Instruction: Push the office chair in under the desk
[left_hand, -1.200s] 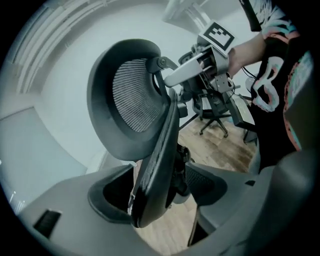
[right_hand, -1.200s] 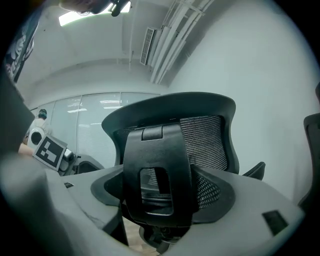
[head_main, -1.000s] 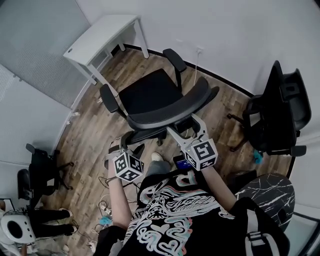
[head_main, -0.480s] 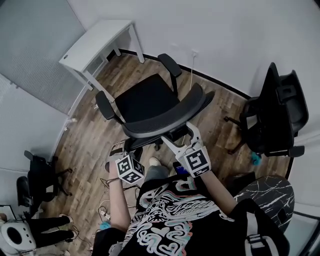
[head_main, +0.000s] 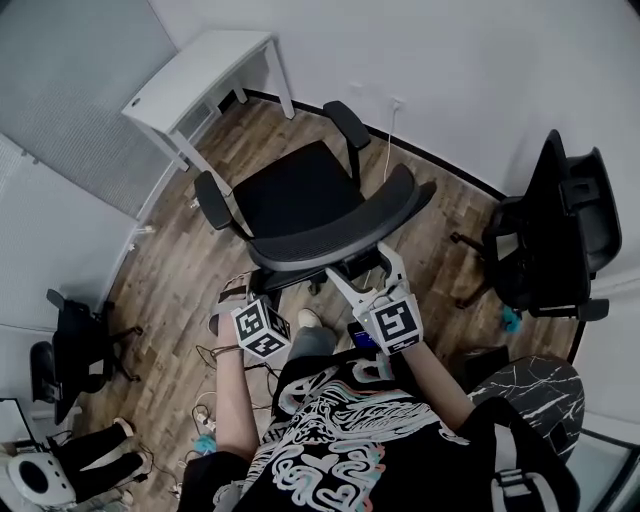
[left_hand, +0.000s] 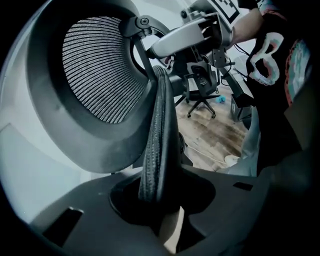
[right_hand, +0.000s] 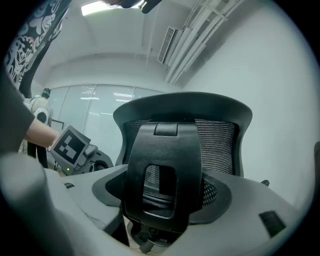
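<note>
The black office chair (head_main: 295, 185) stands in the middle of the wood floor, its seat facing the white desk (head_main: 200, 75) at the back left, clear of it. My left gripper (head_main: 248, 290) has just been closing. In the left gripper view its jaws (left_hand: 165, 200) clamp the mesh-covered left edge of the backrest (left_hand: 157, 145). My right gripper (head_main: 365, 265) has closed slightly. In the right gripper view it (right_hand: 162, 210) holds the black plastic bracket (right_hand: 162, 170) on the rear of the mesh backrest (head_main: 340, 235).
A second black chair (head_main: 560, 220) stands against the wall at the right. A small black chair (head_main: 80, 345) is at the left. Cables (head_main: 215, 415) lie on the floor by my feet. A marbled dark surface (head_main: 540, 385) is at the lower right.
My left gripper has shifted slightly toward the backrest's left edge. The chair, the desk and my right gripper keep about the same places.
</note>
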